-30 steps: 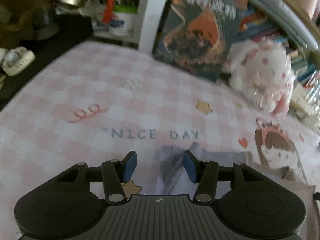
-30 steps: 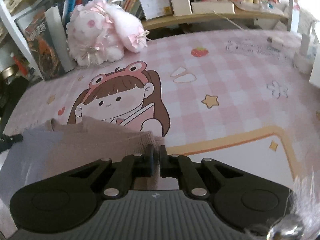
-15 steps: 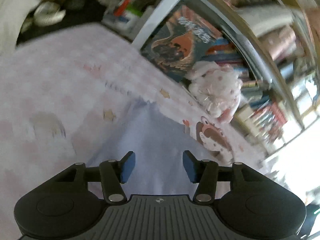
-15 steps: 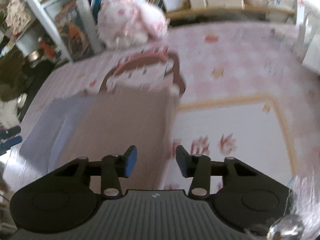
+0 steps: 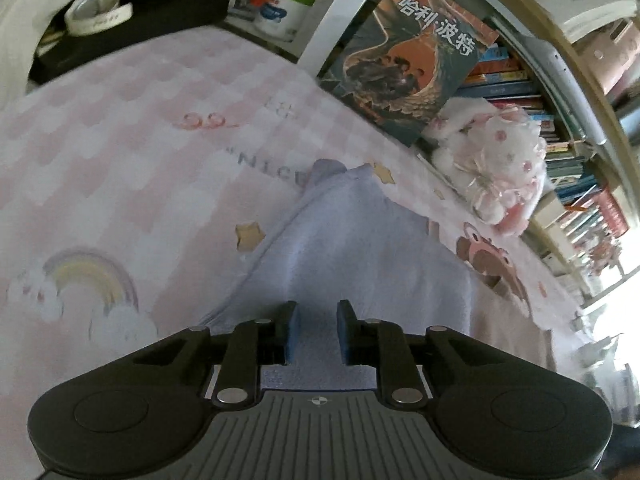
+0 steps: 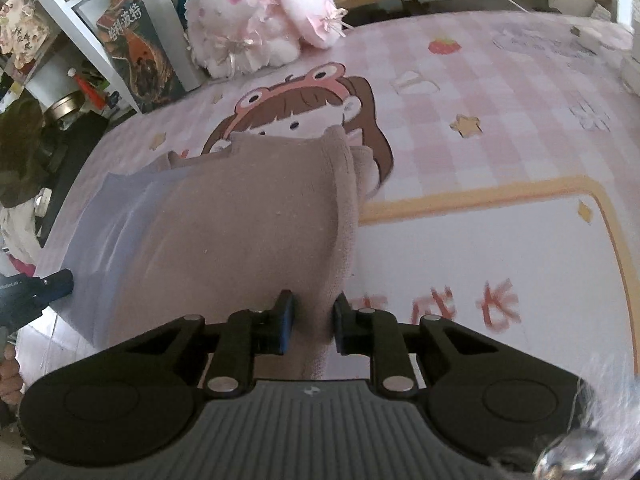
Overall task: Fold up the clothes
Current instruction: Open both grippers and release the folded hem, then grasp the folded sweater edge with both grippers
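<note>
A soft two-tone garment, dusty-pink knit on one side and pale lavender-blue on the other, lies flat on the bench under a pink checked cartoon-printed cover. Its long axis runs away from both grippers towards the fluffy pink-and-white plush toy by the bookshelf.

The right gripper sits low at the near end of the pink side, its jaws parted with a thick rolled edge of the knit running up between them. They look close to pinching it, though I cannot be sure the pads press the cloth.

The left gripper hovers over the near end of the lavender half, jaws likewise apart and holding nothing; the fabric stretches straight ahead to a peaked far corner. Each hand is nearest its own side's near hem, both tools level and pointing along the garment, which would suit lifting that hem forward over the far end.
</note>
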The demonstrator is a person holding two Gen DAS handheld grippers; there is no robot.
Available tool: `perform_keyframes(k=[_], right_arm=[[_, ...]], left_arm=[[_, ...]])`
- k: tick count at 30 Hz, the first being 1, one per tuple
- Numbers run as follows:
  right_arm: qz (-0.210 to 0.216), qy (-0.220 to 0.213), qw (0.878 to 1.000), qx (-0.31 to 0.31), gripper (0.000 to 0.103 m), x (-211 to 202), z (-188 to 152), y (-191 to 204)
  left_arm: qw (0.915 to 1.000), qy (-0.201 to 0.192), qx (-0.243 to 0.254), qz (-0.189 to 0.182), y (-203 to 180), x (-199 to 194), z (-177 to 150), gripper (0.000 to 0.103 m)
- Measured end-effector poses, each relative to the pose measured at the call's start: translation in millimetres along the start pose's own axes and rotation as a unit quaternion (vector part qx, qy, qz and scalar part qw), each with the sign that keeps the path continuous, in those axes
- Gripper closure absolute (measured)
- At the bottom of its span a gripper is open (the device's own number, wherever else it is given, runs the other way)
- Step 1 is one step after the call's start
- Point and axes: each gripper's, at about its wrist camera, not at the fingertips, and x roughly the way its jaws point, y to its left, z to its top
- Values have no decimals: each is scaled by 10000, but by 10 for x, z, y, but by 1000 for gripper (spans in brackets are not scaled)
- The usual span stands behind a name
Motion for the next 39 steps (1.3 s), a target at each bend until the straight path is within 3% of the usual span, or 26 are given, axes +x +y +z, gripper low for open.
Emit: perform_keyframes(k=[12, 13, 16, 17, 20, 23, 39], right_arm=[[-161, -94, 9991, -372, 81, 252, 317, 173], [-199, -151, 9988, -428, 79, 221, 307, 190], [-185, -398, 9973, -589, 56, 63, 230, 244], [-166, -499, 9966, -632, 52, -8, 191, 262], [-381, -646, 9948, -688, 36, -152, 60, 358], [-676, -792, 9921, -701, 26, -275, -114, 460], [-1341, -639, 9884, -325, 23, -458, -944, 956]], left_arm=[[9993, 13, 259, 279, -82, 33, 132, 80], [9992, -12, 322, 224, -120, -31, 103, 75], [9986, -100, 527, 44, -239, -228, 13, 66], [9978, -149, 635, 68, -284, -301, -39, 54], [9949, -260, 931, 294, -404, -484, -195, 40], [9921, -222, 1095, 574, -448, -599, -339, 34], [9937, 430, 1032, -8, -94, -734, -580, 33]])
